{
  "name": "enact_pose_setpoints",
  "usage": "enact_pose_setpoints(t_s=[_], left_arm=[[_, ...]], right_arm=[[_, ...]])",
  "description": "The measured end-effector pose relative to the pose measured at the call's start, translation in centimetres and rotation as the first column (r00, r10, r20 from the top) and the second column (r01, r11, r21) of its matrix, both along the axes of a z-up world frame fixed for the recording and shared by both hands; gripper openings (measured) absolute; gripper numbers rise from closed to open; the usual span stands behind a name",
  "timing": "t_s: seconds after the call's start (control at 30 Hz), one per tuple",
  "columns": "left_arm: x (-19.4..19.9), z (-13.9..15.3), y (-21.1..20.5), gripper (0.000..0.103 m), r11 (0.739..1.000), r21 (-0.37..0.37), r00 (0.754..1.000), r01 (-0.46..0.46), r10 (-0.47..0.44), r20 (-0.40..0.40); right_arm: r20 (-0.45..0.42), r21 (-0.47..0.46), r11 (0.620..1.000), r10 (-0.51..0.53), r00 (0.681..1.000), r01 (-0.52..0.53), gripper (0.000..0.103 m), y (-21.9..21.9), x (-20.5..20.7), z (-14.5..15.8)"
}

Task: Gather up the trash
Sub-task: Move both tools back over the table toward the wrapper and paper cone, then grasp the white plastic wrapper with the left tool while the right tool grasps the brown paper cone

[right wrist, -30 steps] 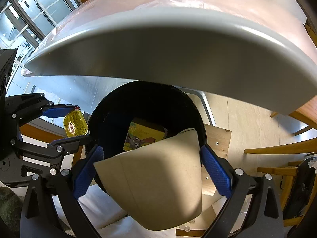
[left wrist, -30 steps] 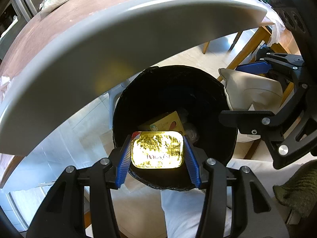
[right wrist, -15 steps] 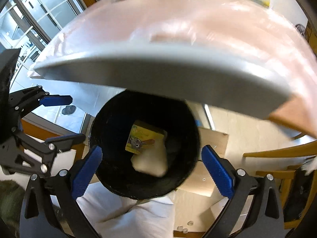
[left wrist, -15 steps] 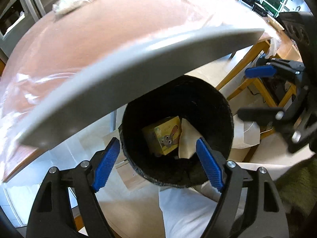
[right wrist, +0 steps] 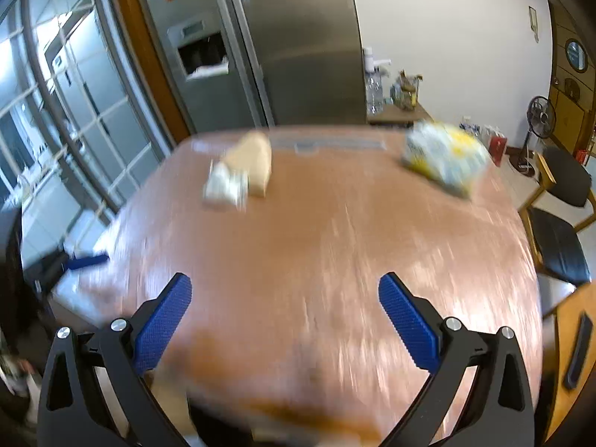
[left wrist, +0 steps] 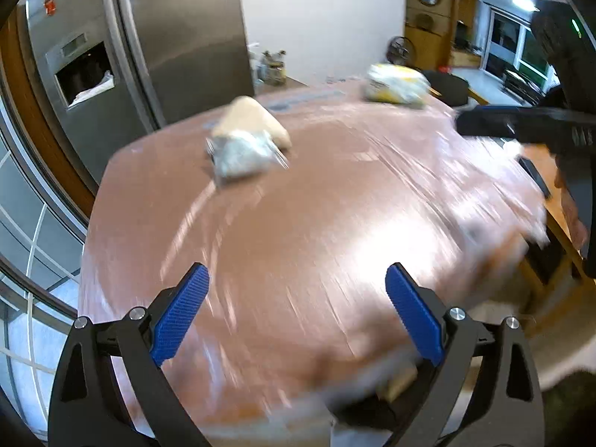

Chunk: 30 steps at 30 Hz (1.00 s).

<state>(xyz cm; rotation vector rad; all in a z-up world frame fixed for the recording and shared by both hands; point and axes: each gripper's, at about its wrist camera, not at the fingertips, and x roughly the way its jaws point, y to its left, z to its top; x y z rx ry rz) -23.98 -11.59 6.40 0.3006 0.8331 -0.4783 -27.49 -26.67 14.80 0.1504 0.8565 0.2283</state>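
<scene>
Both views are motion-blurred and look across a brown table top (left wrist: pixel 305 223) (right wrist: pixel 316 246). My left gripper (left wrist: pixel 296 311) is open and empty above the near part of the table. My right gripper (right wrist: pixel 285 322) is open and empty too. On the far side lie a crumpled clear-grey wrapper (left wrist: pixel 242 154) (right wrist: pixel 225 186) in front of a tan paper bag (left wrist: pixel 253 117) (right wrist: pixel 251 158), and a yellow-white plastic packet (left wrist: pixel 396 82) (right wrist: pixel 445 156) at the far right. The black bin is out of sight below the near table edge.
A steel fridge (left wrist: pixel 156 37) (right wrist: pixel 268 37) stands behind the table. Glass doors (right wrist: pixel 63 111) are at the left. A black-seated wooden chair (right wrist: pixel 558 219) stands at the right. The other gripper's black body (left wrist: pixel 540 126) shows at the right in the left wrist view.
A second ago my left gripper held a gold foil packet and my right a tan paper over the bin. Both opened and dropped them in. Both grippers have now swung up over the table.
</scene>
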Motion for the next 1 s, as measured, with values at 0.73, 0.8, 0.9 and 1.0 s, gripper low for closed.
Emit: enact_pose_setpoints(t_s=[0.73,0.8,0.9,1.0], left_arm=[[15.4,-4.1,-3.5,0.096,0.998,0.023,0.996,0.062,-0.06,-0.065],[15.8,-4.4,-3.6,0.093,0.997,0.008,0.993,0.074,-0.073,-0.088],[16.2,-4.9,-3.5,0.083,0.996,-0.017,0.988,0.085,-0.087,-0.126],[16.1,-5.0,-3.3,0.073,0.995,-0.04,0.984,0.096,-0.1,-0.145]], right_arm=[[-0.394,0.202,0.979,0.059,0.917,0.024,0.096,8.8,24.1,-9.0],[-0.388,0.205,0.978,0.062,0.919,0.021,0.09,8.7,24.3,-8.9],[-0.394,0.245,0.969,0.098,0.914,0.002,0.069,8.5,24.4,-8.9],[-0.378,0.256,0.967,0.104,0.92,-0.004,0.066,7.9,24.0,-8.7]])
